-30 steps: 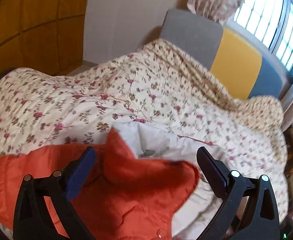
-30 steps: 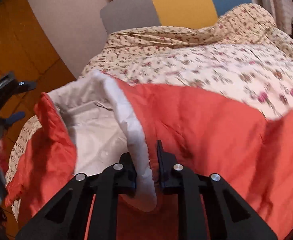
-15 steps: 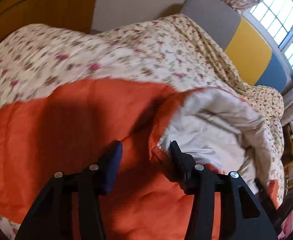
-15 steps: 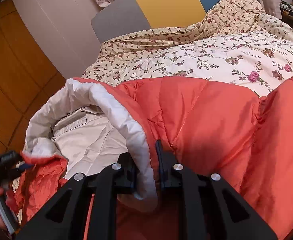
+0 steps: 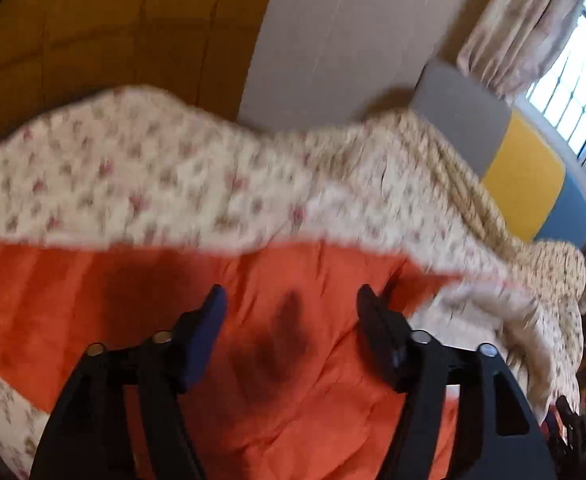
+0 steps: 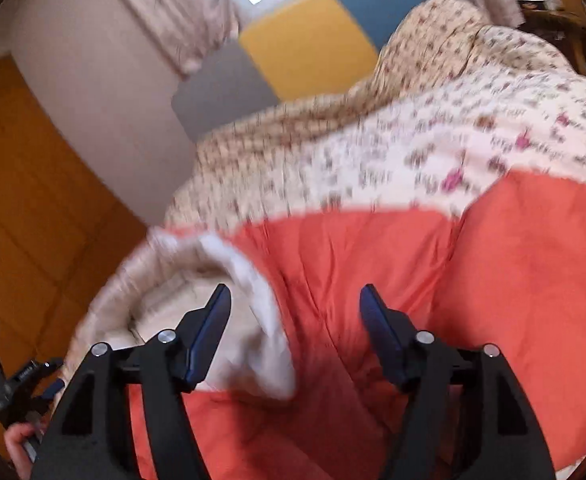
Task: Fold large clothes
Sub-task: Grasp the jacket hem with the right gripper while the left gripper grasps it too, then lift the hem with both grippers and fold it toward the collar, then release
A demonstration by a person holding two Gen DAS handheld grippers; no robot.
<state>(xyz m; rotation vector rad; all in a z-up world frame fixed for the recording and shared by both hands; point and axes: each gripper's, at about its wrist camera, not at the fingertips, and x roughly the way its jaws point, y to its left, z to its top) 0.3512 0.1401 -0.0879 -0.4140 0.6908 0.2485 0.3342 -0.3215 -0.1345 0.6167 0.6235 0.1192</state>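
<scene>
We have both grippers over the bed, and both stand spread wide with nothing between their fingers. Our left gripper (image 5: 291, 300) hangs above the orange padded jacket (image 5: 301, 380), its dark pads well apart, and two dark shadows fall on the fabric between them. The jacket lies on the floral quilt (image 5: 165, 176), spread across the near part of the bed, its orange shell facing up. Our right gripper (image 6: 295, 300) is likewise parted and grips no cloth. In the right wrist view the jacket (image 6: 493, 280) fills the lower right, and its pale lining (image 6: 213, 296) shows at the left where the edge rolls over, just beyond our left-hand finger (image 6: 209, 332); we cannot tell whether that finger touches the lining. Behind the quilt (image 6: 433, 140) stands a headboard (image 6: 309, 48) in grey, yellow and blue panels, with a patterned curtain (image 6: 181, 12) beside it and a bright window (image 5: 573, 80) seen from the left wrist. Orange wooden panelling (image 6: 25, 208) covers the wall on the left. At the lower left corner of the right wrist view we see our left hand (image 6: 19, 440) around the other gripper's handle. Both views are blurred, so the quilt's flowers smear.
</scene>
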